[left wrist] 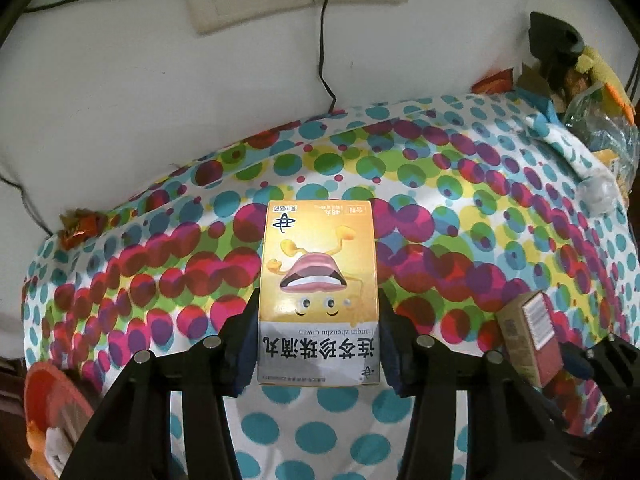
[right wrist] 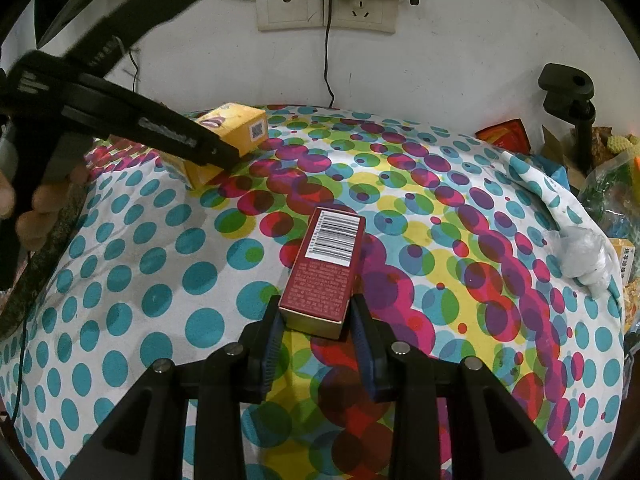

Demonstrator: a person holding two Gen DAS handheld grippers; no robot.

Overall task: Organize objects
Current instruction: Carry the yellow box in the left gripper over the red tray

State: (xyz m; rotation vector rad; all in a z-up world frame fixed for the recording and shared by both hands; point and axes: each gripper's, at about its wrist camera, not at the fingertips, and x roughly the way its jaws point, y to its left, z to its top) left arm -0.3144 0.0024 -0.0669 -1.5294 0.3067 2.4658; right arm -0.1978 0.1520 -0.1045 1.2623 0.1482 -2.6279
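Observation:
A yellow medicine box [left wrist: 318,280] with a cartoon mouth on it sits between the pads of my left gripper [left wrist: 318,308], which is shut on its sides. In the right wrist view the same yellow box [right wrist: 240,130] is at the far left of the dotted cloth [right wrist: 440,240], gripped by the left gripper [right wrist: 218,150] that a hand [right wrist: 36,208] holds. A dark red box [right wrist: 326,272] with a barcode label lies lengthwise between the pads of my right gripper [right wrist: 316,316], which is shut on its near end. From the left wrist view the red box [left wrist: 528,334] shows at lower right.
A white wall with sockets [right wrist: 326,6] and hanging cables lies behind the table. A black clamp stand [right wrist: 568,96], snack bags and clutter [right wrist: 608,184] crowd the right edge, with a knotted cloth corner [right wrist: 580,256]. An orange wrapper [left wrist: 78,228] lies at the far left edge.

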